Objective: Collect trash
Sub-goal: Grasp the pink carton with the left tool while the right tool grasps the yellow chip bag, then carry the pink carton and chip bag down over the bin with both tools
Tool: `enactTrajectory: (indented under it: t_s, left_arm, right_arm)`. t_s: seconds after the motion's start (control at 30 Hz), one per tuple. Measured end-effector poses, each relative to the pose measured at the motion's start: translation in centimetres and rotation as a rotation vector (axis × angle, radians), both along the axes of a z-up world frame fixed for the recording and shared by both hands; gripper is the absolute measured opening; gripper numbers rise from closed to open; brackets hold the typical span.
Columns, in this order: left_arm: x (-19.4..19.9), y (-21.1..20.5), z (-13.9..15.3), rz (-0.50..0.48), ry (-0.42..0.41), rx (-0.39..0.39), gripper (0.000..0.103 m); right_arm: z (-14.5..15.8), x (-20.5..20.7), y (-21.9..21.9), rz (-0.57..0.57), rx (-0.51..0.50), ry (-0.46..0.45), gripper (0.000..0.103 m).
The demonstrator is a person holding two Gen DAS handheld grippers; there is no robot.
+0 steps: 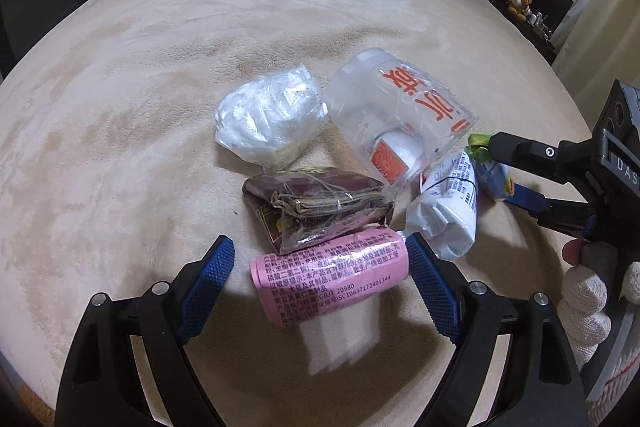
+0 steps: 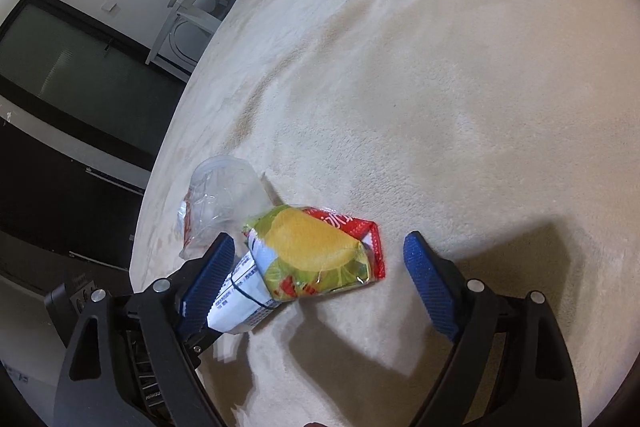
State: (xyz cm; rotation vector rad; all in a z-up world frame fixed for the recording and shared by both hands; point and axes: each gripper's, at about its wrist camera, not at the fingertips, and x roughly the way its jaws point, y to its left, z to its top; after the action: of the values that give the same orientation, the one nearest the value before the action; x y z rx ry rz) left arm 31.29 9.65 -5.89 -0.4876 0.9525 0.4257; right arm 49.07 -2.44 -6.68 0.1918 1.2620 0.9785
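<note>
A beige plush blanket (image 1: 160, 75) carries all the trash, which lies in one loose group near its middle, closer to the near edge.

The left gripper (image 1: 320, 279) stands wide open above the blanket. Between its blue pads lies a pink wrapper (image 1: 328, 279) with black print. The right-hand pad touches, or almost touches, the end of the wrapper; the left-hand pad is apart from it, so nothing is gripped. Just behind the pink wrapper lies a dark brown crumpled packet (image 1: 316, 207), touching it. Further back are a crumpled clear bag (image 1: 268, 119) and, beside it, a clear bag with red letters (image 1: 400, 115) that has a small white pot inside. To the right of the brown packet lies a white wrapper (image 1: 444, 207) with a black band around it.

The right gripper (image 2: 320, 279) is also wide open and holds nothing. A green and yellow chip bag (image 2: 316, 255) lies on the blanket between its pads, nearer to the left-hand one, and I cannot tell if that pad touches it. The white wrapper lies against the chip bag. A gloved hand (image 1: 588, 307) holds the right gripper.
</note>
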Motion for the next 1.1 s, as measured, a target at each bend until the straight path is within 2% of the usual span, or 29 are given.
enactTrajectory:
  t_s: [0.07, 0.17, 0.3, 0.53, 0.77, 1.1]
  left_arm:
    - [0.1, 0.0, -0.2, -0.002, 0.007, 0.009, 0.079]
    - [0.1, 0.0, -0.2, -0.012, 0.007, 0.038, 0.066]
    - [-0.3, 0.1, -0.1, -0.022, -0.009, 0.038, 0.065]
    - [-1.3, 0.1, 0.3, -0.027, -0.03, 0.025, 0.065]
    - [-2.5, -0.8, 1.5, -0.043, -0.055, 0.021, 0.065]
    - [-5.9, -2.7, 4.2, -0.08, -0.119, 0.021, 0.065]
  right_arm:
    - [-0.1, -0.1, 0.1, -0.003, -0.008, -0.016, 0.084]
    - [-0.1, -0.4, 0.3, 0.003, -0.034, -0.068, 0.071]
    - [0.2, -0.9, 0.3, 0.008, -0.043, -0.114, 0.066]
    - [1.1, -1.6, -0.3, -0.01, -0.058, -0.159, 0.066]
    - [3.2, -3.0, -2.0, -0.032, -0.071, -0.193, 0.066]
    - [6.7, -8.2, -5.1, -0.04, -0.088, -0.236, 0.066]
